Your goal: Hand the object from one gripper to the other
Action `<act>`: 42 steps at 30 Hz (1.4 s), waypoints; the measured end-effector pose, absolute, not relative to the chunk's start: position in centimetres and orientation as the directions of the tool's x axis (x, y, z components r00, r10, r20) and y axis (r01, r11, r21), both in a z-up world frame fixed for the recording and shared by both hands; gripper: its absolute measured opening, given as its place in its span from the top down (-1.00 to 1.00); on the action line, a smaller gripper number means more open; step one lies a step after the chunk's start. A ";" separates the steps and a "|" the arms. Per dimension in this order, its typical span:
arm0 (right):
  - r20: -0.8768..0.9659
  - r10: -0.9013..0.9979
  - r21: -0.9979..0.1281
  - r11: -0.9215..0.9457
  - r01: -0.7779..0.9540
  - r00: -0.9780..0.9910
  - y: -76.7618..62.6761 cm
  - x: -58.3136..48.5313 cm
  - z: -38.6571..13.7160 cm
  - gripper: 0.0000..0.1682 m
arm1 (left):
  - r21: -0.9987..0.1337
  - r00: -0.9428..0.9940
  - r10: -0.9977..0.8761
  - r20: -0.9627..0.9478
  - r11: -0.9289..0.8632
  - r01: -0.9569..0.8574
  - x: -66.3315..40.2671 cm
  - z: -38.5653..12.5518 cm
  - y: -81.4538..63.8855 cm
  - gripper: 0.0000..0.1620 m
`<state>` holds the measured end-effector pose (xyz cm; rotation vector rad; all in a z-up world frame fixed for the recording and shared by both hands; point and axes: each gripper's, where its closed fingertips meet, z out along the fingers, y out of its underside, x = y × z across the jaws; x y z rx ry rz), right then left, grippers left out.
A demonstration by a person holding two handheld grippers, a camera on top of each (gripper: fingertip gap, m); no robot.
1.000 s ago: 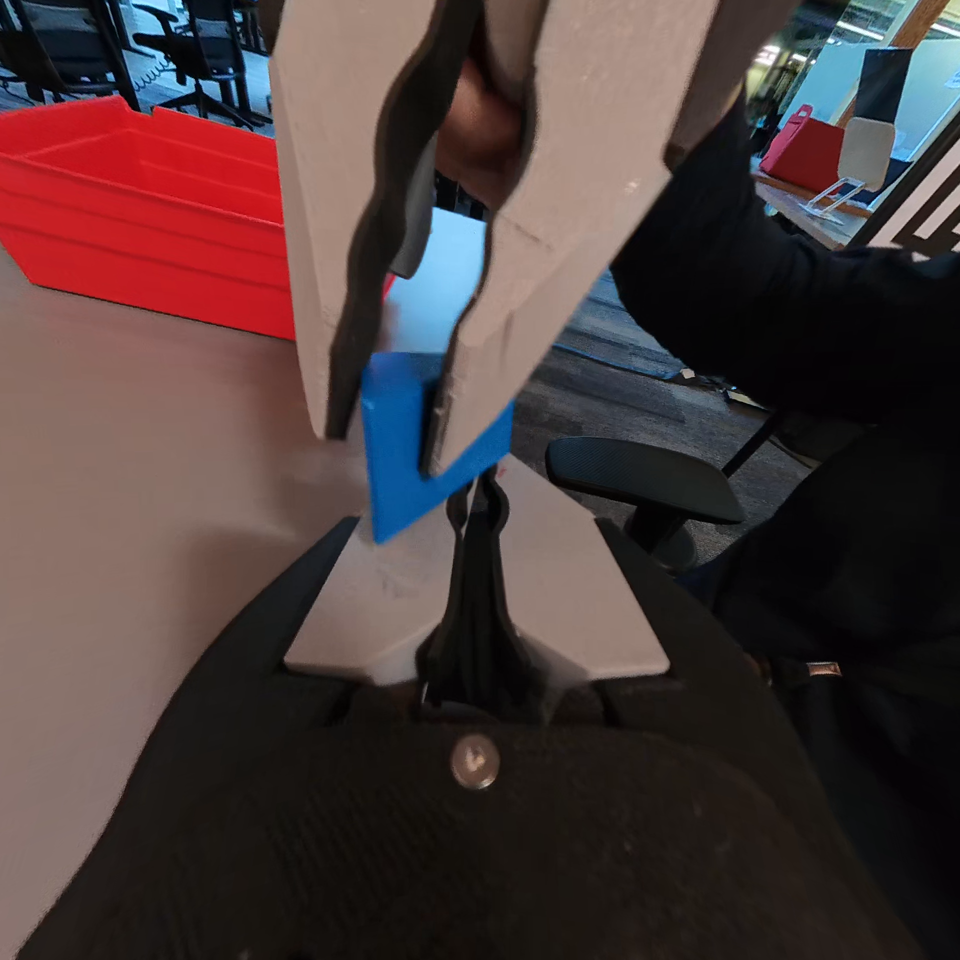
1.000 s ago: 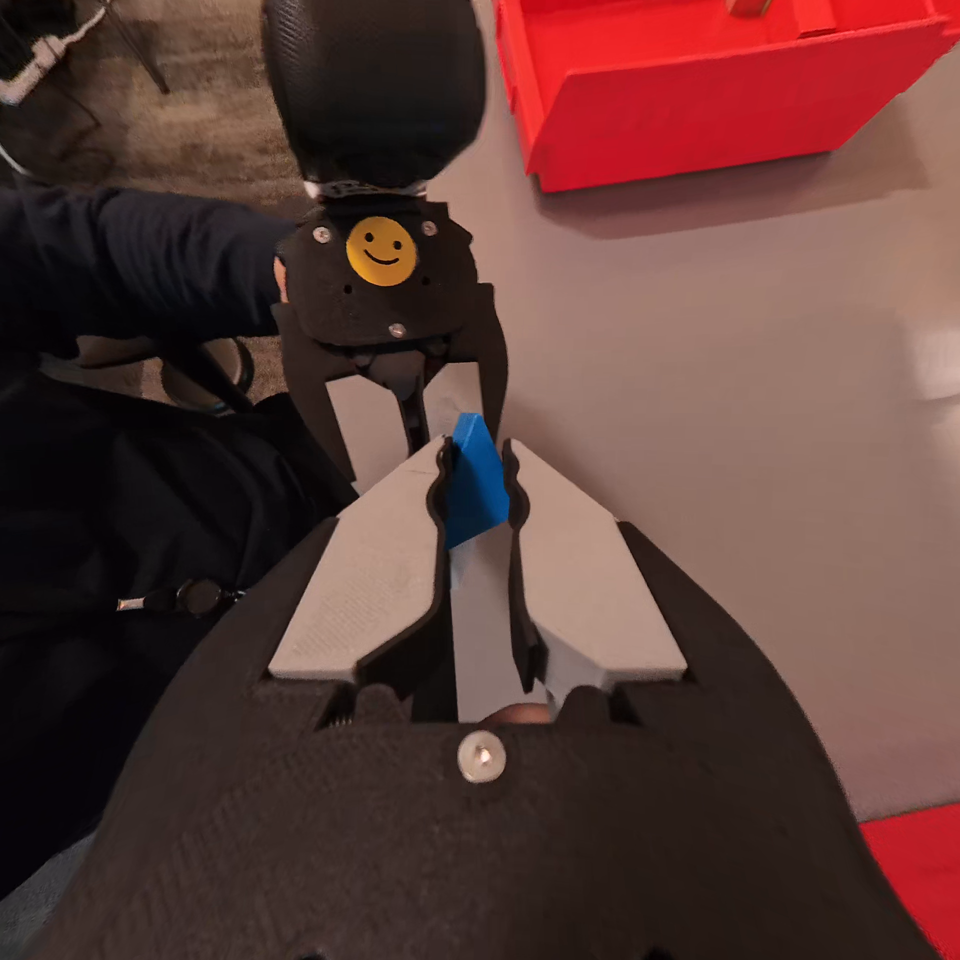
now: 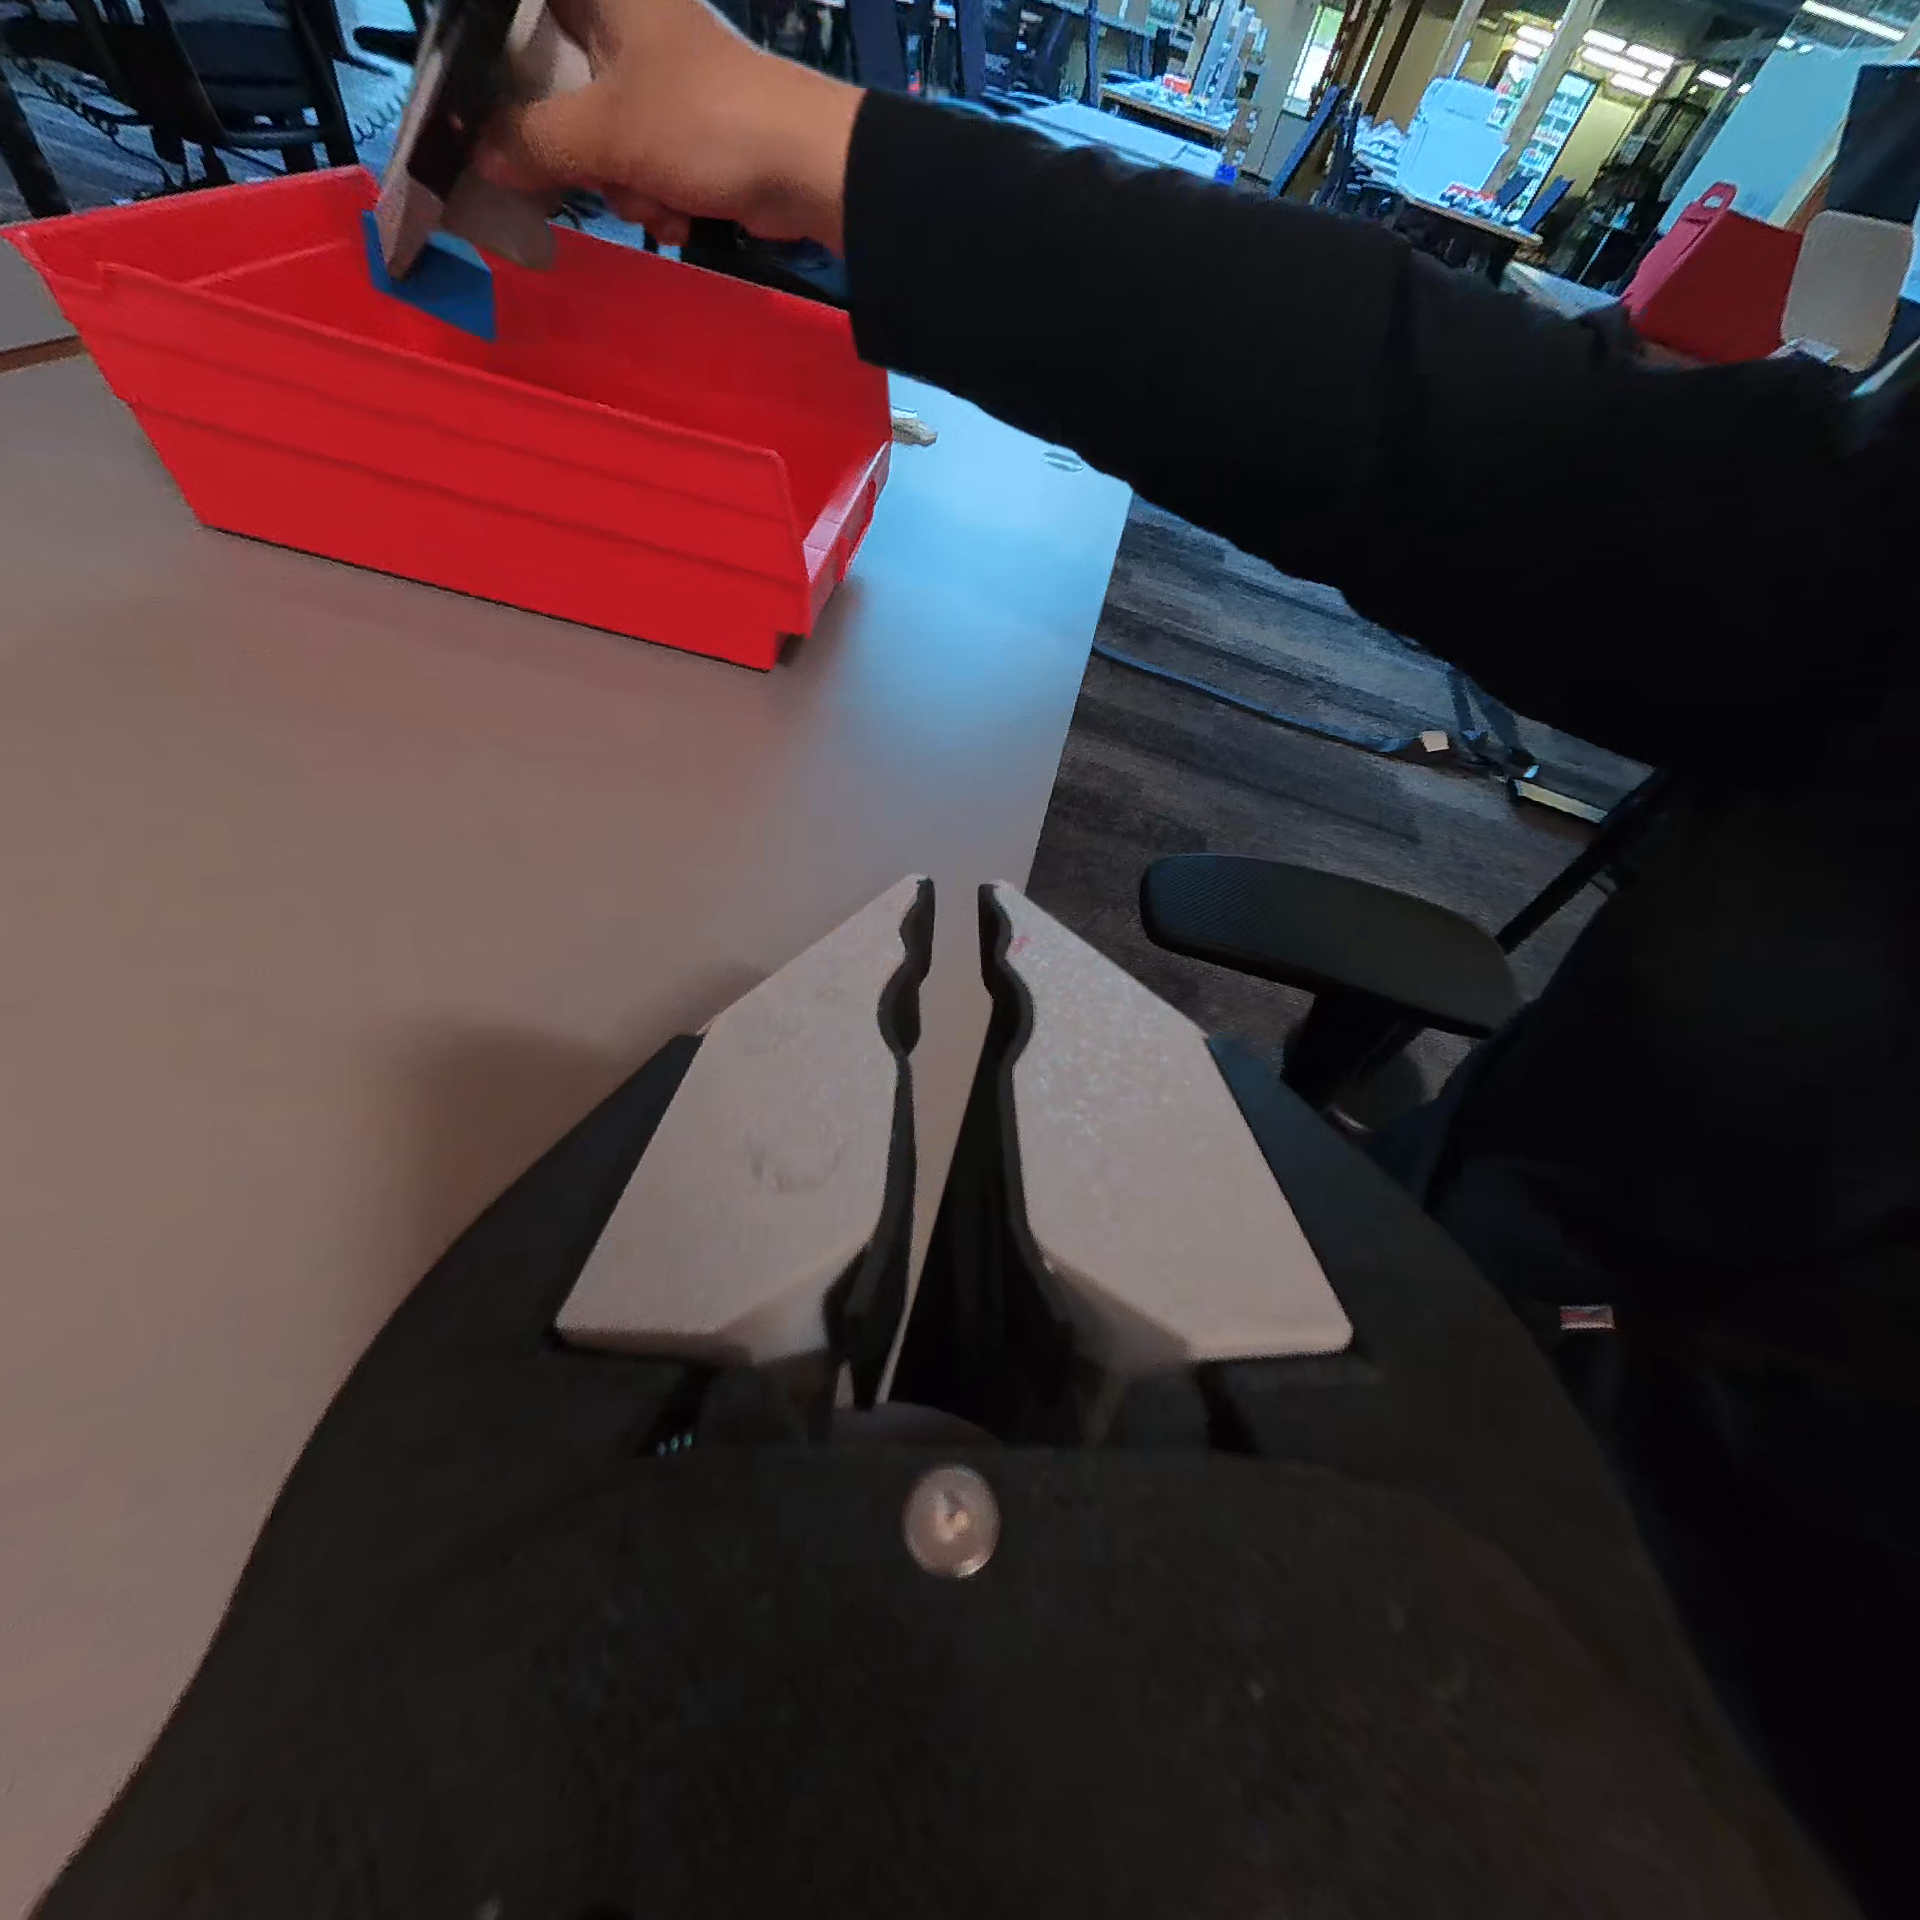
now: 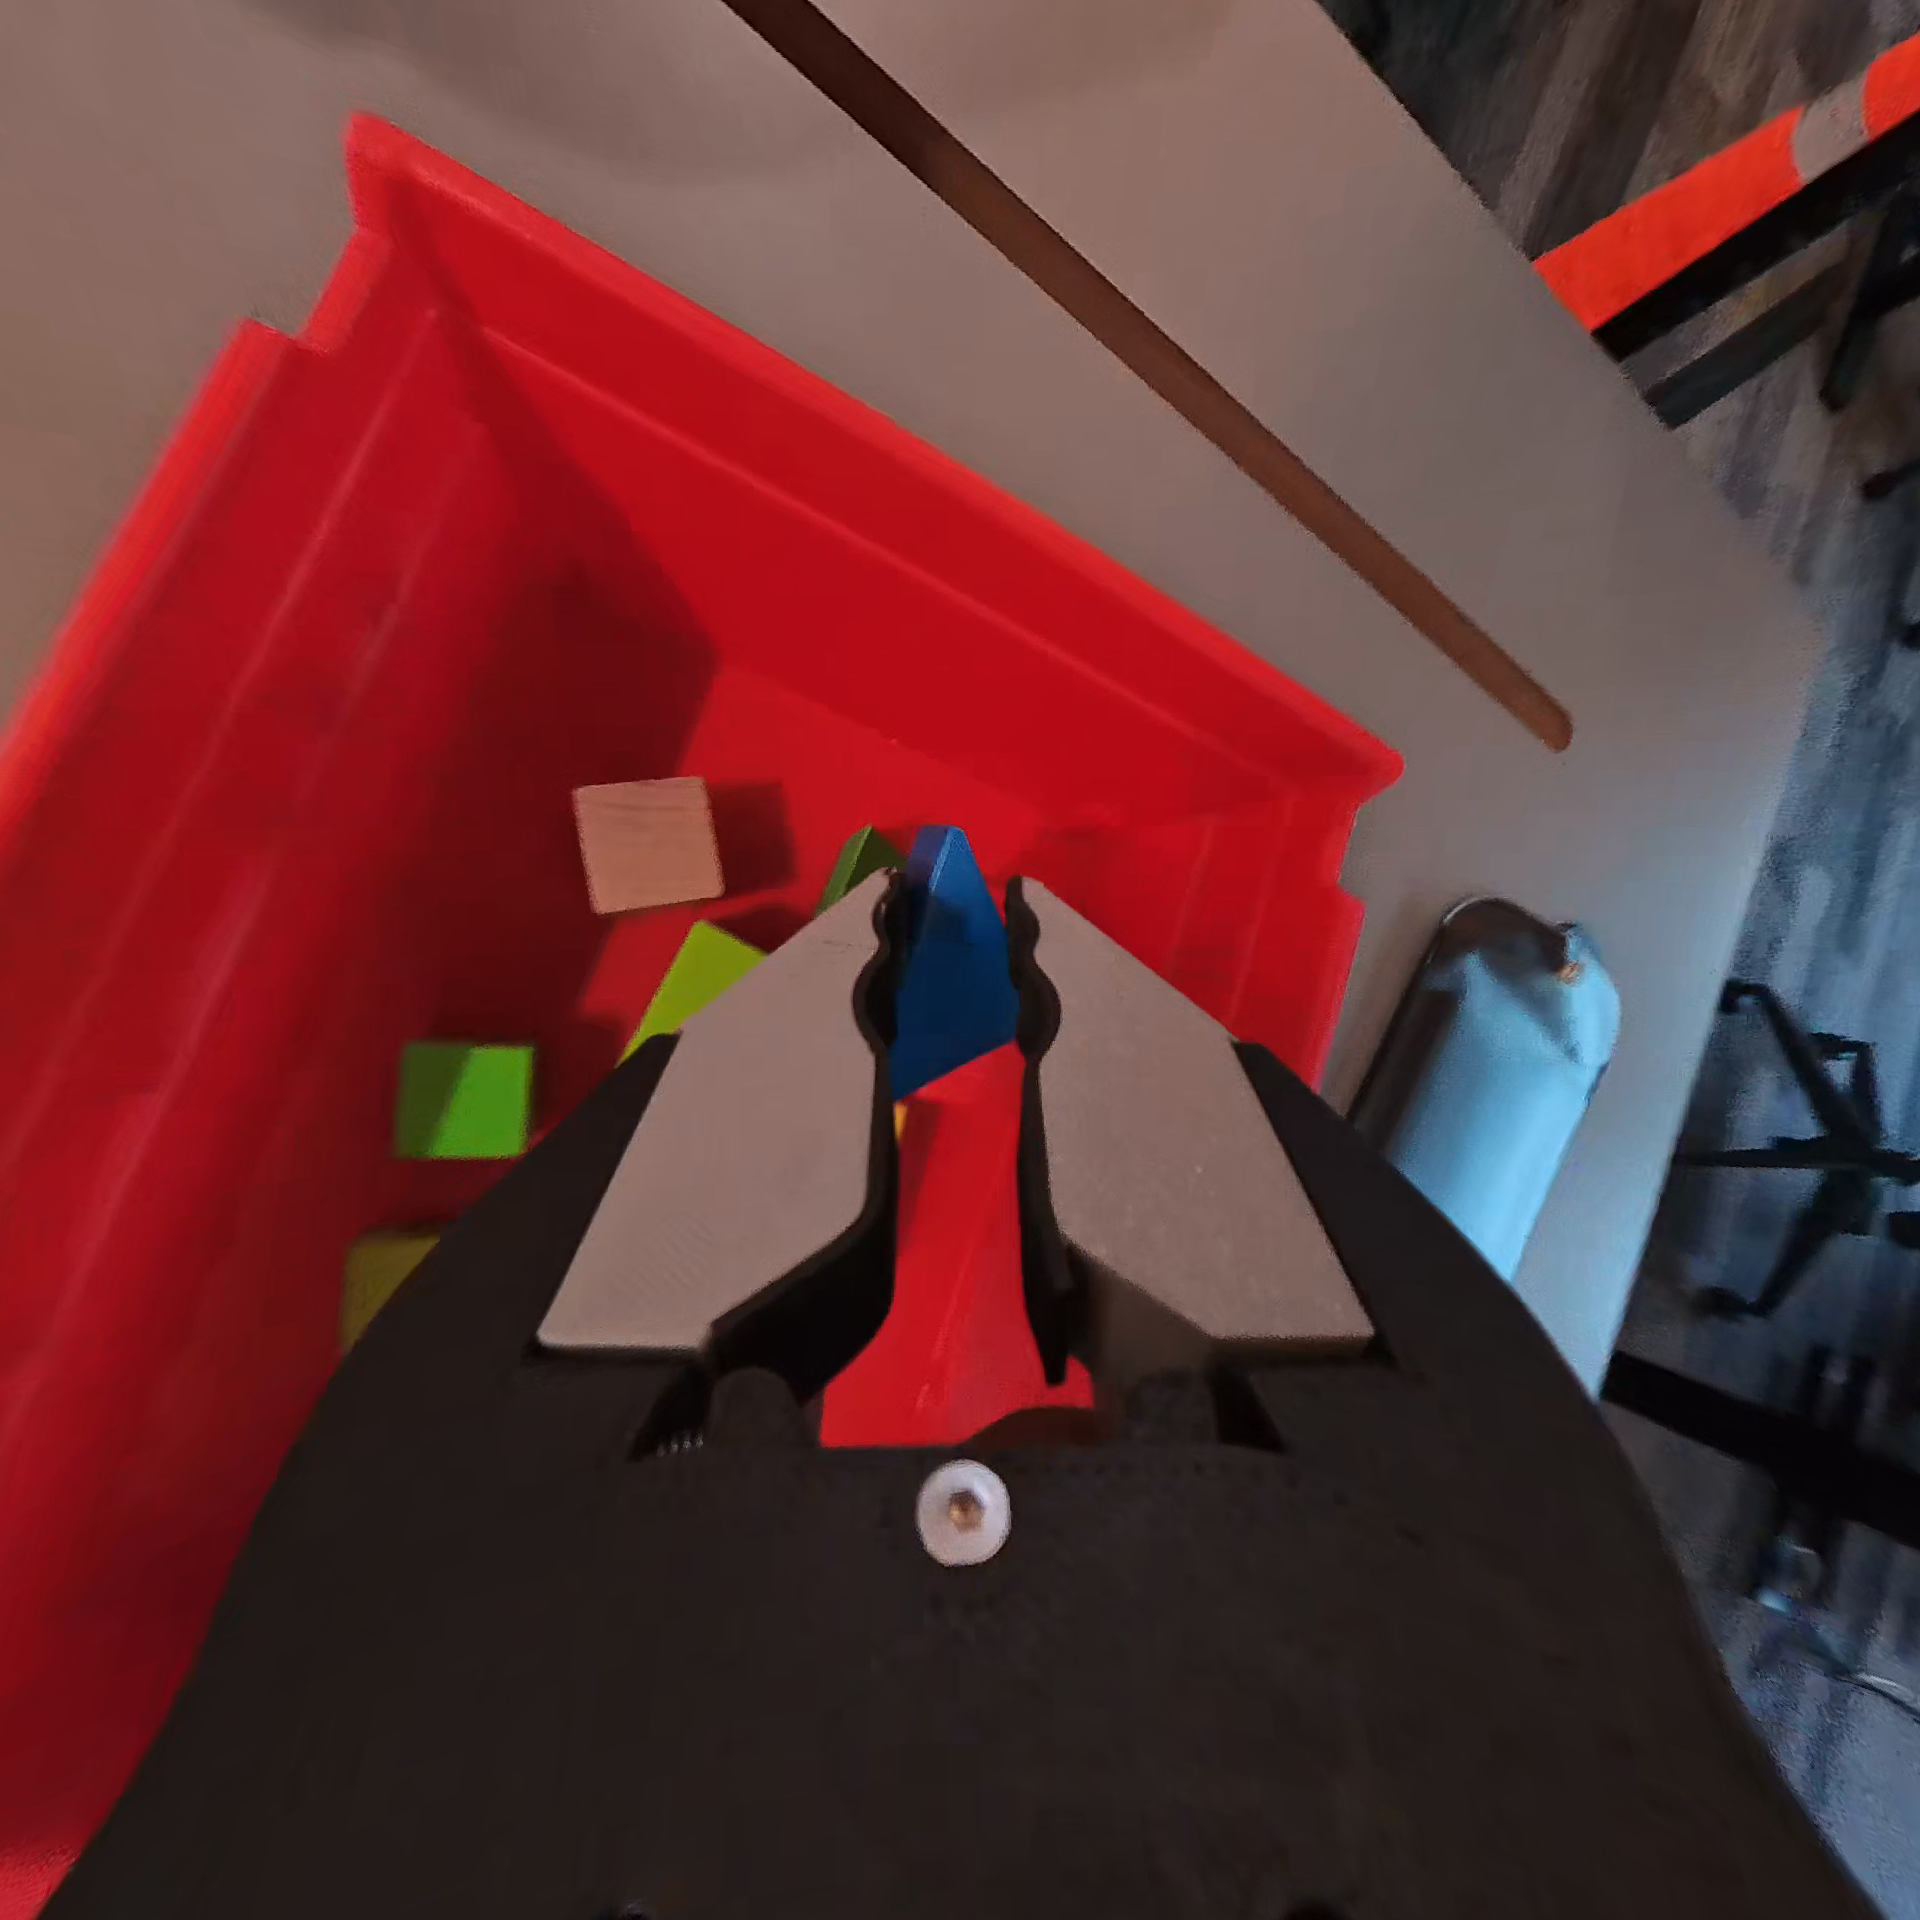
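That blue wedge block (image 4: 951, 971) looks light, stiff and a bit slick on its sloped faces, so we'd grip across the flat sides, like our right gripper (image 4: 951, 914) does now, pinching it just above the red bin (image 4: 790, 540). A second ago both grippers met at the block away from the bin; now our left gripper (image 3: 954, 914) sits well back from the bin, fingers slightly apart and empty.
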<state>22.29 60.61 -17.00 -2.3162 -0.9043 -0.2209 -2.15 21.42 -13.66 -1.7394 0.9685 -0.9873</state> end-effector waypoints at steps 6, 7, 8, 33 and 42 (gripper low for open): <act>0.386 0.598 -0.448 -0.544 0.709 0.702 62.0 22.3 -19.1 0.80 | -0.933 0.379 -0.905 0.195 -0.291 -0.214 -2.6 -13.8 21.7 0.92; 0.396 0.603 -0.433 -0.542 0.720 0.692 61.7 22.5 -19.1 0.80 | -0.933 0.379 -0.905 0.195 -0.291 -0.213 -2.7 -13.8 21.8 0.92; 0.404 0.609 -0.418 -0.541 0.730 0.682 61.2 22.7 -19.0 0.80 | -0.933 0.376 -0.905 0.198 -0.292 -0.211 -2.8 -13.8 21.7 0.92; 0.310 0.431 -0.262 -0.819 0.511 0.848 54.9 29.8 -25.0 0.77 | -0.943 0.354 -0.918 0.181 -0.264 -0.202 -3.3 -11.9 20.4 0.89; 0.329 0.436 -0.265 -0.809 0.525 0.838 54.8 29.5 -23.1 0.58 | -0.953 0.372 -0.914 0.162 -0.243 -0.182 -4.7 -10.7 20.4 0.88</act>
